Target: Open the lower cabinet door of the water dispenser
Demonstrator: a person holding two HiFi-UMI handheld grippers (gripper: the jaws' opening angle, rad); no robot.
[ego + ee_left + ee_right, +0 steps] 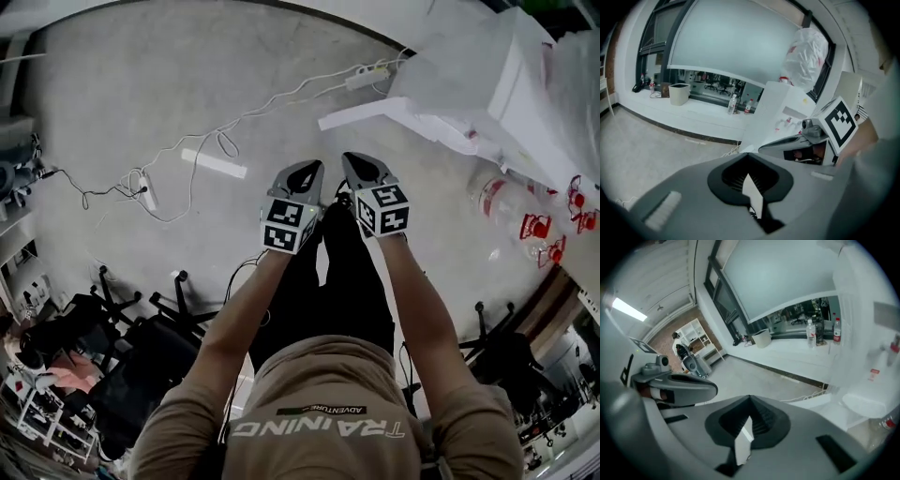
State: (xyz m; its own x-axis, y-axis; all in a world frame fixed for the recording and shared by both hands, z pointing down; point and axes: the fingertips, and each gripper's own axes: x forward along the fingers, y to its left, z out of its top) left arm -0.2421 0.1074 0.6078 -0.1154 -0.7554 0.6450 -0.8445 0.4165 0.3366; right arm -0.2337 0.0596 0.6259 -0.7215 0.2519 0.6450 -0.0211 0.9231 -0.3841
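Note:
The white water dispenser (pixel 525 89) stands at the upper right of the head view, and a white door panel (pixel 375 114) sticks out from its lower part toward the left. My two grippers hang side by side in the air in front of my legs, well short of the dispenser. The left gripper (pixel 305 170) and the right gripper (pixel 362 165) both have their tips together and hold nothing. In the left gripper view the shut tips (pixel 748 155) point toward the dispenser (pixel 780 110). In the right gripper view the shut tips (pixel 750 397) point at the floor, with the dispenser (pixel 869 352) at the right.
Cables and a power strip (pixel 367 79) lie on the grey floor, with another strip (pixel 146 191) at the left. Plastic bottles (pixel 497 199) stand right of the dispenser. Office chairs (pixel 141 328) are behind me. A plastic bag (pixel 806 54) sits on the dispenser.

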